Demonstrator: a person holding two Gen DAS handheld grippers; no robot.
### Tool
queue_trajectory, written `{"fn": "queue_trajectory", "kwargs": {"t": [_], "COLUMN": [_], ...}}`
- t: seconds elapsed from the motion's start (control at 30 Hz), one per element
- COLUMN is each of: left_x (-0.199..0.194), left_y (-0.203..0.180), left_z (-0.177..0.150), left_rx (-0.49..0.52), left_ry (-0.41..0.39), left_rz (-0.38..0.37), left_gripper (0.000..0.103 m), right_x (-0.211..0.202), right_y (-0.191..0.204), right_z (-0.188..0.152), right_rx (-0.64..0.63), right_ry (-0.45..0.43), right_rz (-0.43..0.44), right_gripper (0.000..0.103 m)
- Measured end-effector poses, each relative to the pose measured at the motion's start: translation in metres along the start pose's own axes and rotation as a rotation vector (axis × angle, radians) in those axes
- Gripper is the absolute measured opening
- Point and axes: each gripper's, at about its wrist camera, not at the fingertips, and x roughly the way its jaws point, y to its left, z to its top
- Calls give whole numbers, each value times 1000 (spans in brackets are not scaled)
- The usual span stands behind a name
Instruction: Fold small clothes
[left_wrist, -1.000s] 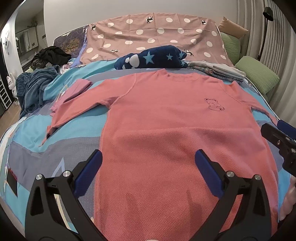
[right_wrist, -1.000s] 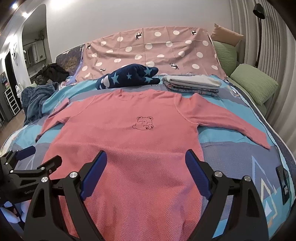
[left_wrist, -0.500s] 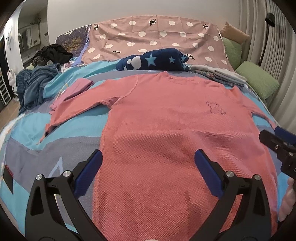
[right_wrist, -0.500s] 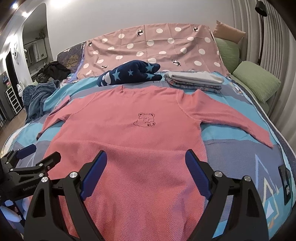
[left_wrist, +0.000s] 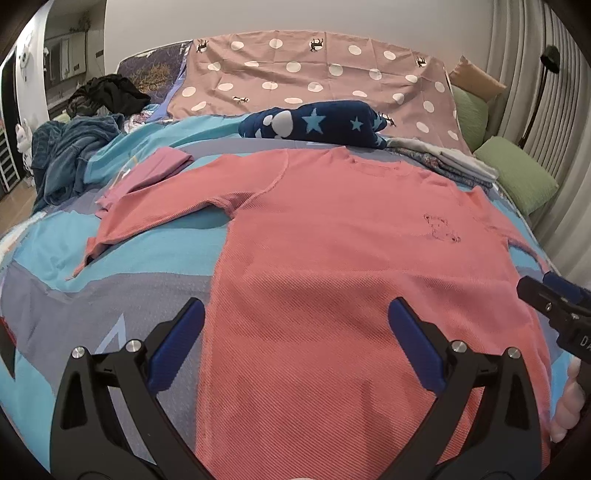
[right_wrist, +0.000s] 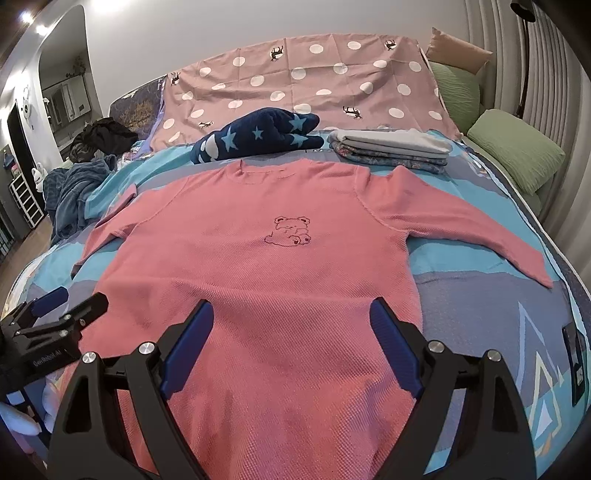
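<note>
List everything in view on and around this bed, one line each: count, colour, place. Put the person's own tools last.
Long-sleeved top: 1, salmon pink with a bear outline, spread flat mid-bed, sleeves out.
Star blanket: 1, navy with pale stars, bunched beyond the top's collar.
Folded clothes stack: 1, grey over floral, right of the star blanket.
Small pink garment: 1, mauve pink, under the top's left sleeve end.
Polka-dot cover: 1, dusty pink with white dots, at the bed head.
Pillows: 2 green, 1 tan, right edge.
Teal blanket: 1, heaped at left edge.
Dark clothes: 1 pile, black, far left.
Bedspread: 1, turquoise and grey.
Left tool: open, over the hem.
Right tool: open, over the hem.
</note>
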Motion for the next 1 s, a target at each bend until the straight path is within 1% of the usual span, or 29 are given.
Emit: {"fn": "queue_trajectory", "kwargs": {"t": [0.03, 0.13, 0.2, 0.23, 0.27, 0.3, 0.37, 0.4, 0.5, 0.57, 0.6, 0.7, 0.77, 0.83, 0.87, 0.9, 0.93, 0.97, 1.0], "left_x": [1, 6, 16, 22, 32, 40, 54, 63, 81, 92, 96, 118, 131, 146, 150, 153, 152, 148, 138], "left_y": [7, 38, 73, 90, 115, 137, 176, 202, 257, 285, 294, 323, 337, 353, 359, 362, 363, 363, 358], "left_z": [3, 12, 19, 20, 22, 22, 20, 16, 8, 4, 4, 3, 1, -3, -6, -8, -8, -4, 8], "left_rx": [-13, -86, -203, -264, -354, -436, -569, -661, -867, -967, -994, -1111, -1163, -1243, -1277, -1303, -1323, -1319, -1275], "left_ry": [-4, -5, 23, 43, 70, 89, 108, 118, 112, 98, 94, 98, 93, 63, 47, 34, 9, -21, -64], "left_rz": [-15, -58, -105, -129, -155, -172, -189, -184, -180, -173, -176, -151, -146, -150, -156, -165, -176, -181, -174], "left_gripper": [99, 87, 72, 69, 61, 56, 53, 53, 53, 53, 53, 53, 52, 35, 19, 8, 7, 6, 5], "right_x": [1, 4, 5, 6, 7, 8, 10, 12, 16, 17, 18, 21, 21, 21, 21, 20, 20, 20, 20], "right_y": [-1, -4, -6, -6, -7, -8, -9, -9, -10, -10, -10, -8, -6, -5, -4, -5, -5, -6, -8], "right_z": [1, 4, 6, 7, 7, 8, 8, 9, 11, 12, 12, 14, 15, 16, 16, 17, 18, 19, 19], "right_rx": [3, 19, 24, 25, 25, 26, 29, 31, 35, 33, 33, 31, 30, 24, 20, 17, 14, 11, 10], "right_ry": [2, 10, 14, 16, 17, 19, 22, 26, 33, 36, 38, 43, 42, 39, 37, 36, 33, 30, 28], "right_rz": [-1, -5, -12, -17, -21, -26, -34, -38, -49, -54, -57, -62, -63, -65, -67, -70, -74, -80, -85], "right_gripper": [87, 87, 87, 87, 87, 87, 87, 87, 87, 87, 87, 87, 87, 87, 87, 87, 87, 87, 87]}}
